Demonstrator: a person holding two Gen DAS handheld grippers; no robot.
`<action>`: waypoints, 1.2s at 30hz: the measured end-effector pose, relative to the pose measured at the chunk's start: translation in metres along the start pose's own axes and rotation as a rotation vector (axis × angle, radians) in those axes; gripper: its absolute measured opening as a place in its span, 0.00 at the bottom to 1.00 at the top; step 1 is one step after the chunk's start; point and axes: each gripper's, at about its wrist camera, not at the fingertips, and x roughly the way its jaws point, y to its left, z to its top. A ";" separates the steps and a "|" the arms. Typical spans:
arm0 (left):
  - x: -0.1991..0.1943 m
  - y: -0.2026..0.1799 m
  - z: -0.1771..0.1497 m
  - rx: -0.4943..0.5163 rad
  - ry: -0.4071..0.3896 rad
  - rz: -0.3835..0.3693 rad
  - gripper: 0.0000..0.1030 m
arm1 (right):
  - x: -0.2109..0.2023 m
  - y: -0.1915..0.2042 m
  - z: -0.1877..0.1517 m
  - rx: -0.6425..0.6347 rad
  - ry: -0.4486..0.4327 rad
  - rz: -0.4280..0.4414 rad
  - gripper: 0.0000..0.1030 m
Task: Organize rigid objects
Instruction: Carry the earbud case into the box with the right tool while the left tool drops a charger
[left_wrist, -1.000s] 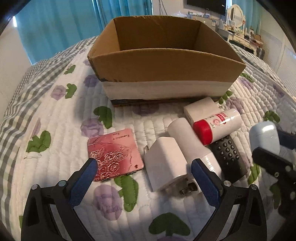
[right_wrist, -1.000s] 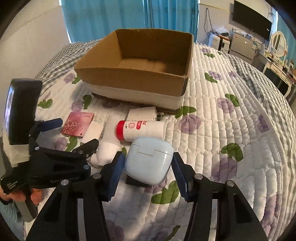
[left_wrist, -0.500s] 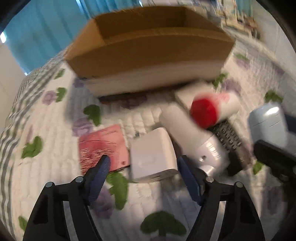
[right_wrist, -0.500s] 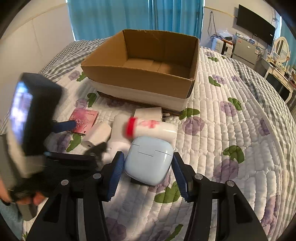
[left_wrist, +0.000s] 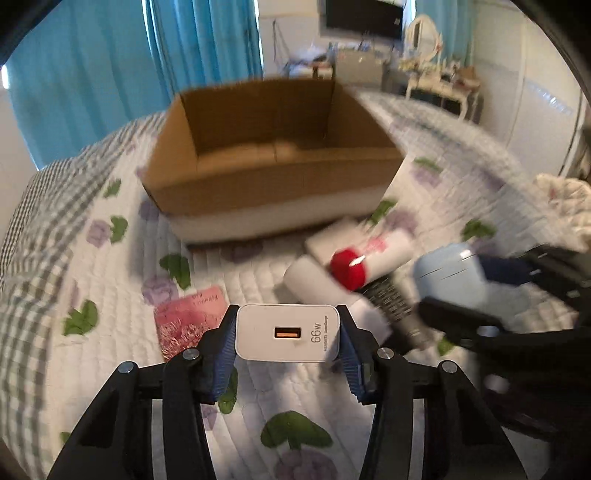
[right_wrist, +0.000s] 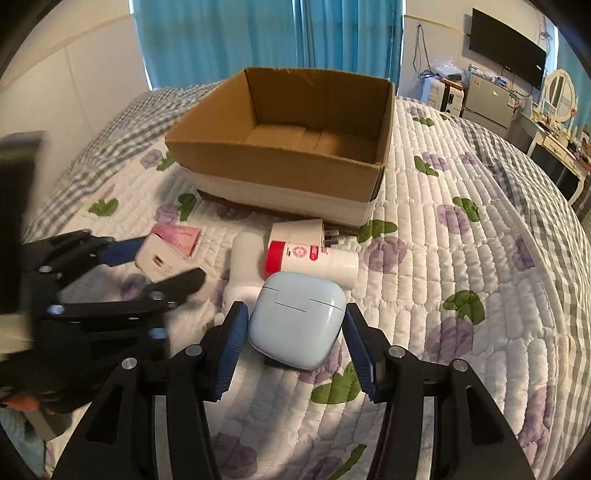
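Quilted floral bedspread (right_wrist: 461, 229); left hand-held gripper (left_wrist: 287, 338) closing on boxy charger (left_wrist: 287, 338).

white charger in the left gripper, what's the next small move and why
Probably carry the white charger forward over the cardboard box and let go there. The left gripper has its jaws closing on the charger's two sides, and it looks clear of the quilt. The box stands open and empty straight ahead, so nothing seems to block that path.
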 end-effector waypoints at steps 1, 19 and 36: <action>-0.011 0.000 0.006 -0.003 -0.020 -0.007 0.49 | -0.004 -0.001 0.001 0.007 -0.010 0.005 0.51; -0.073 0.042 0.143 -0.063 -0.254 0.016 0.49 | -0.083 0.006 0.135 -0.076 -0.267 -0.035 0.51; 0.095 0.036 0.166 -0.010 -0.048 0.012 0.49 | 0.055 -0.048 0.180 -0.057 -0.140 -0.023 0.51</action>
